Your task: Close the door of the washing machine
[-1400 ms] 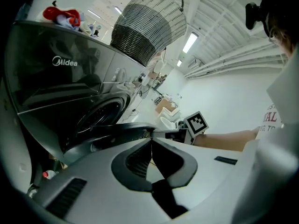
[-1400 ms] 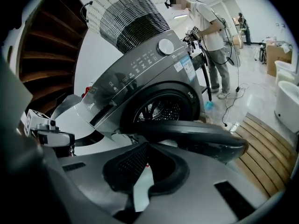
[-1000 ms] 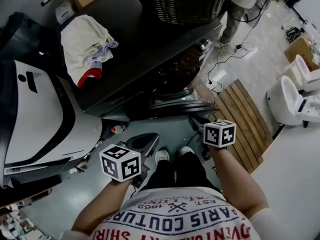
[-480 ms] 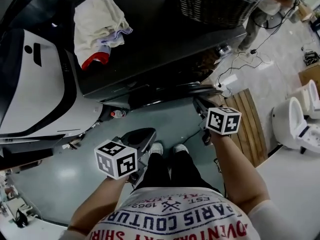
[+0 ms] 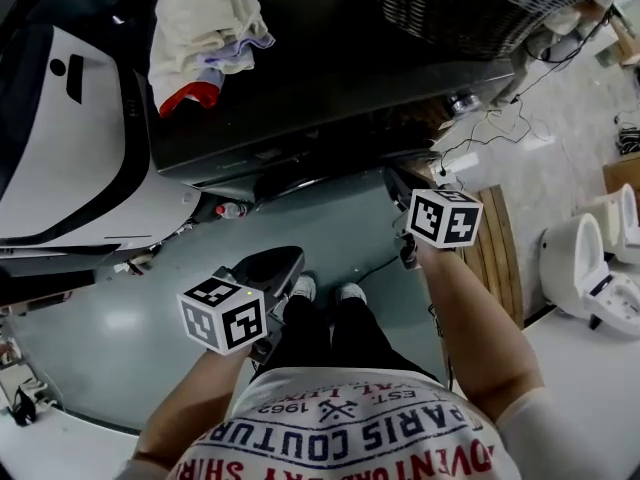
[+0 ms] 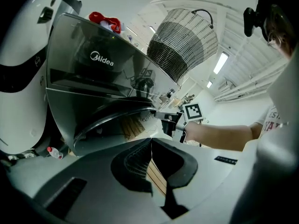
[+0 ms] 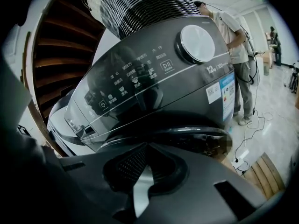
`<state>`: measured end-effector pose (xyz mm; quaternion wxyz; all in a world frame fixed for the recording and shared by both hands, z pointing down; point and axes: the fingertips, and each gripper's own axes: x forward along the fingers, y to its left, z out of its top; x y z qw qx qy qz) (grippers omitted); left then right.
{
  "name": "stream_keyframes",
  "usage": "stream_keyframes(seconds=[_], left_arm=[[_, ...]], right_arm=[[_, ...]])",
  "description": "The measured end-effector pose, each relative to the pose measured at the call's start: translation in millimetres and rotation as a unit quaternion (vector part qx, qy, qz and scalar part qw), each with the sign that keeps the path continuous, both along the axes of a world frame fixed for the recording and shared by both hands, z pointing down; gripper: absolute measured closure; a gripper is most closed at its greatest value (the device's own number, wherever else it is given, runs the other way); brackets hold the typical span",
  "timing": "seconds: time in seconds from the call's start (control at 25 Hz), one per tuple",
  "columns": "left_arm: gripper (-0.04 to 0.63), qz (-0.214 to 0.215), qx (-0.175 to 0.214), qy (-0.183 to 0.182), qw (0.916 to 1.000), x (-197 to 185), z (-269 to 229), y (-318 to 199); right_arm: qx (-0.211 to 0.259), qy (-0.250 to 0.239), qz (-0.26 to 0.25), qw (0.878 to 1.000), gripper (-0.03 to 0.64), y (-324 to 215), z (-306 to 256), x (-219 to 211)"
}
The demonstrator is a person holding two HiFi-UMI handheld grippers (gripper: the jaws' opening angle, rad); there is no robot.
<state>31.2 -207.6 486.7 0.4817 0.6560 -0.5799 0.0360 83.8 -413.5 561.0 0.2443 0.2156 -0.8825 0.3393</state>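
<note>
Pushing in now: over the last second the right gripper (image 7: 146, 146) has come forward from out over the floor until it sits close against the front of the washing machine (image 5: 300, 78). Its jaws are pressed together with nothing between them. The door (image 6: 112, 118) has swung in with it. It stood well out from the machine's front a second ago, and now only a narrow wedge of gap shows. The free edge seems to rest against that gripper's tips. It's not home yet, mind: the left gripper view shows it standing off the machine's front.

The left gripper (image 6: 150, 141) hangs back, well short of the machine, jaws together too and holding nothing. Up on the machine's top, the wicker basket (image 5: 470, 8) and the pile of clothes (image 5: 205, 28) haven't budged.

So the closing looks mostly done. One last firm press on that free edge should seat it, though closed tips could skid off the curved rim.
</note>
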Motion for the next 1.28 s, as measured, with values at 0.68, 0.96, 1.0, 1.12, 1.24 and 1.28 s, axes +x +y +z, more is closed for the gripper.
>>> stream_keyframes(seconds=[0.68, 0.96, 1.0, 1.12, 1.24, 1.28], left_arm=[[0.568, -0.045, 0.015, 0.004, 0.9988, -2, -14, 4], [0.568, -0.068, 0.023, -0.009, 0.9974, 0, -32, 15], [0.568, -0.072, 0.023, -0.009, 0.9971, 2, -34, 19], [0.568, -0.079, 0.025, -0.007, 0.9965, 9, -43, 25], [0.568, -0.081, 0.034, -0.007, 0.9961, 18, -55, 29], [0.568, -0.082, 0.037, -0.007, 0.9960, 21, -60, 29]], right_arm=[[0.029, 0.045, -0.013, 0.999, 0.594, -5, 4, -4], [0.019, 0.046, -0.020, 0.999, 0.594, -8, 2, -4], [0.018, 0.047, -0.026, 0.998, 0.594, -8, 2, -3], [0.023, 0.056, -0.047, 0.997, 0.594, -9, -2, 2], [0.026, 0.053, -0.070, 0.996, 0.595, -4, -16, 10], [0.027, 0.046, -0.083, 0.995, 0.595, 1, -26, 12]])
